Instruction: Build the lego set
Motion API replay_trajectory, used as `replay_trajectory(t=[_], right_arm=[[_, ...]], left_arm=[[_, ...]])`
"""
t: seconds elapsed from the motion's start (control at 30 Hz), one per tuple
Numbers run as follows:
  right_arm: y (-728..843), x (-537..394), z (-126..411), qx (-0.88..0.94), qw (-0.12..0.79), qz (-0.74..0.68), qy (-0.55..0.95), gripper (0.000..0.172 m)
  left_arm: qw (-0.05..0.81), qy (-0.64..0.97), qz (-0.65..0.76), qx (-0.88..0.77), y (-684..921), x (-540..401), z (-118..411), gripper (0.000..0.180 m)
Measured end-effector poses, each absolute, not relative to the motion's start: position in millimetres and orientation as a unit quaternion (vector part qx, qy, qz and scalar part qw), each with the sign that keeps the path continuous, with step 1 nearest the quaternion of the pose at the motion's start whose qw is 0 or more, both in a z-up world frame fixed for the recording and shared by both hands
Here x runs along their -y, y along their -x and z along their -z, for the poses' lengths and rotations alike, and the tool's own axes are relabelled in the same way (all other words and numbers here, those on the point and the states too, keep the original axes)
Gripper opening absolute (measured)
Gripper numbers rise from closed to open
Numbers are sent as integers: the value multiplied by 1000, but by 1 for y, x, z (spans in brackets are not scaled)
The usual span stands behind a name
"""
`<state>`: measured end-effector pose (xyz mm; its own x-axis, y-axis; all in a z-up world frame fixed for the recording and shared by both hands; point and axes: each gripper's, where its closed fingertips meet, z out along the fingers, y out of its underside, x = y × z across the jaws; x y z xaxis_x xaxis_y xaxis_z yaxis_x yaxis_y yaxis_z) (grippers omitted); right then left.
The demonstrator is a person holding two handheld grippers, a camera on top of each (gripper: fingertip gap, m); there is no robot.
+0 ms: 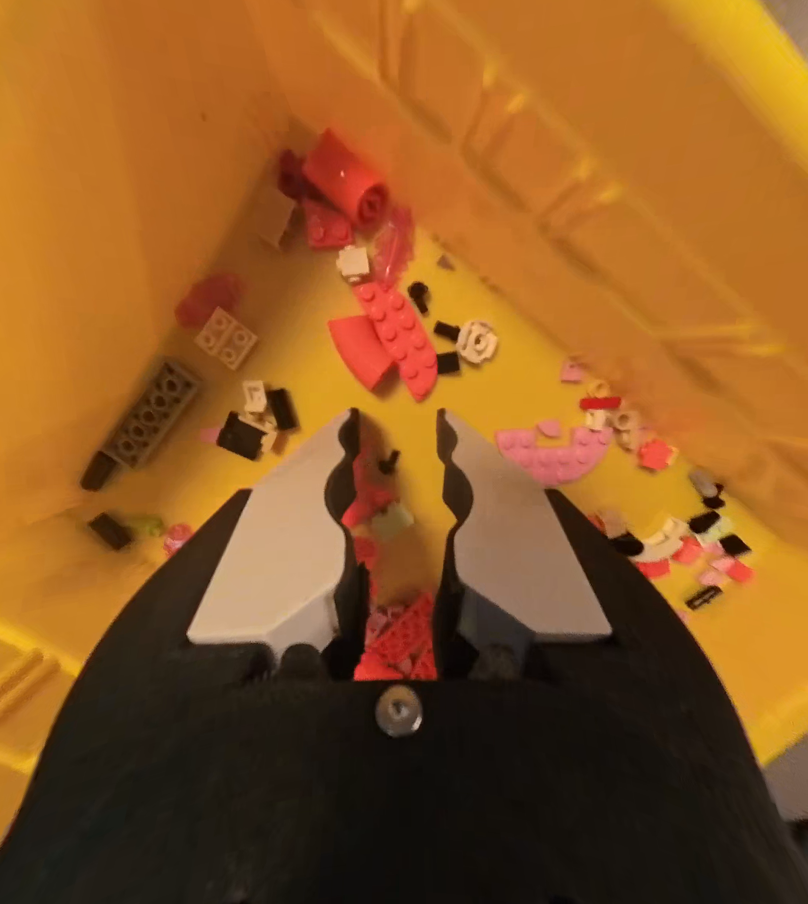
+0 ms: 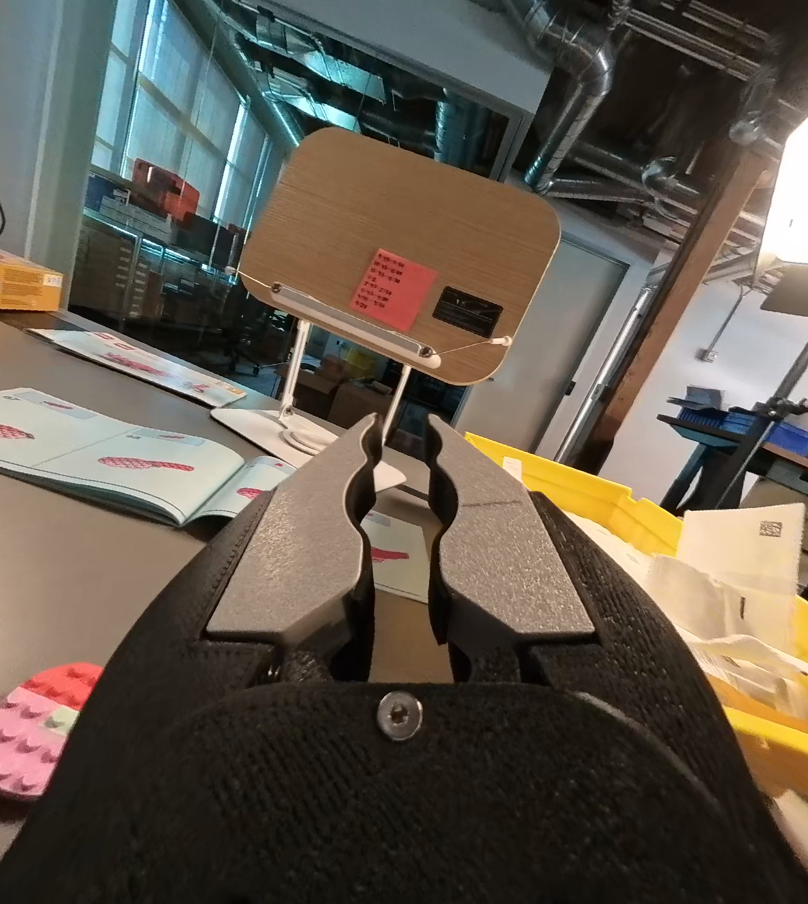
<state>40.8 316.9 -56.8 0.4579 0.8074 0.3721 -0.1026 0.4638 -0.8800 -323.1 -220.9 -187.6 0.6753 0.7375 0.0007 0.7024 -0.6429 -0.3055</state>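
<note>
My left gripper [image 1: 397,416] is inside a yellow bin [image 1: 98,195], just above its floor, which is strewn with loose toy bricks. Its jaws are open. A red piece [image 1: 367,489] and a small black peg [image 1: 388,462] lie on the floor between the fingers, close to the left pad; the right pad is clear of them. Just ahead lie a long coral plate [image 1: 399,342] and a coral curved piece [image 1: 360,354]. My right gripper [image 2: 404,420] hovers over a dark table [image 2: 50,562], its jaws a little apart with nothing between them.
In the bin are a pink half-round plate [image 1: 553,450], a grey brick [image 1: 152,416] and a red cylinder [image 1: 348,188]. On the table are an oval pink-and-red build [image 2: 30,734], an open booklet [image 2: 74,450], a wooden book stand [image 2: 392,274] and the yellow bin [image 2: 612,499] holding paper bags [image 2: 734,577]. Across from one pair of fingers to the other is roughly 65 cm.
</note>
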Motion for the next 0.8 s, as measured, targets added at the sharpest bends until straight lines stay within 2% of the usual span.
replay_trajectory(t=[0.27, 0.4, 0.43, 0.57, 0.73, 0.8], right_arm=[[-36, -311, 60, 436, 731, -323, 413, 14], [-37, -310, 60, 434, 725, -337, 414, 13], [-37, -310, 60, 435, 725, -339, 413, 13], [-36, -305, 59, 441, 724, -346, 402, 13], [-32, -302, 58, 450, 720, -367, 380, 11], [-28, -305, 59, 457, 715, -372, 375, 11]], left_arm=[[173, 881, -74, 434, 348, 209, 189, 37], [174, 875, -81, 445, 354, 208, 189, 29], [174, 876, -79, 442, 353, 207, 189, 17], [182, 877, -94, 434, 345, 215, 185, 16], [258, 864, -156, 404, 320, 218, 132, 16], [302, 856, -137, 396, 299, 208, 113, 15]])
